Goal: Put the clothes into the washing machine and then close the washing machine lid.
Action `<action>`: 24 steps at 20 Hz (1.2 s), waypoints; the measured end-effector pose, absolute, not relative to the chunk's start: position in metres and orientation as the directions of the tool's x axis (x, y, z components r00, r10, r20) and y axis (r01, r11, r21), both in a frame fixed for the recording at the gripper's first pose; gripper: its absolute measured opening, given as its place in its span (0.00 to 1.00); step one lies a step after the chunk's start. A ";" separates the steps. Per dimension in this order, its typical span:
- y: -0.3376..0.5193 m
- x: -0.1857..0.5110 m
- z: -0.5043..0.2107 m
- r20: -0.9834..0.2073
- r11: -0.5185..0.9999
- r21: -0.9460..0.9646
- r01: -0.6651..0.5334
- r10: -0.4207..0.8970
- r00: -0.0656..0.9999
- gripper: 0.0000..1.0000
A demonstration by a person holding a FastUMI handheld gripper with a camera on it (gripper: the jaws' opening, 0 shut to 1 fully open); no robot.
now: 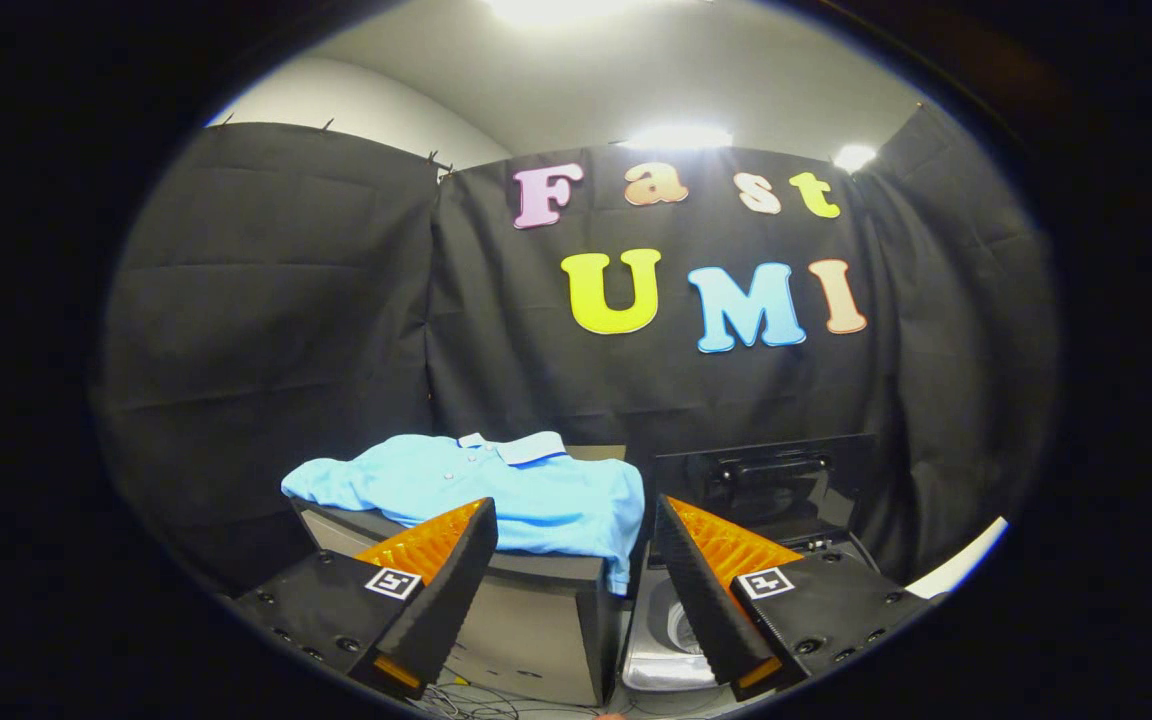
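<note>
One blue shirt point(496, 485) is lying spread sideways on the box just beyond my gripper point(570, 530), fingers gaping wide and empty, with the washing machine point(736, 500) sitting open to its right.

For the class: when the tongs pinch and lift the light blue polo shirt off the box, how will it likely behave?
The polo shirt is probably floppy: its hem already droops over the box edge. It will likely sag and trail when lifted. It looks light and thin. The open tongs sit just short of it.

A staged recording booth: black cloth wall point(316, 330), ceiling lights point(678, 137), a washing machine point(736, 560) beside a stand point(536, 620).
</note>
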State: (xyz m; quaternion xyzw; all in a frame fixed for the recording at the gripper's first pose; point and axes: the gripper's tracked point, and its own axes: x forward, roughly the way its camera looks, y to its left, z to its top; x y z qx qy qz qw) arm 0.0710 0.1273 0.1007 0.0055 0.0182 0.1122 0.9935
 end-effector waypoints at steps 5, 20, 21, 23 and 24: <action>0.176 0.099 0.108 -0.074 0.948 0.022 -0.319 0.320 0.945 0.99; 0.264 0.185 0.090 -0.340 0.886 0.048 -0.460 0.448 0.827 0.99; 0.267 0.191 0.092 -0.343 0.888 0.050 -0.457 0.445 0.827 0.99; 0.268 0.205 0.097 -0.349 0.891 0.052 -0.451 0.439 0.828 0.99; 0.270 0.210 0.099 -0.353 0.891 0.059 -0.450 0.440 0.826 0.99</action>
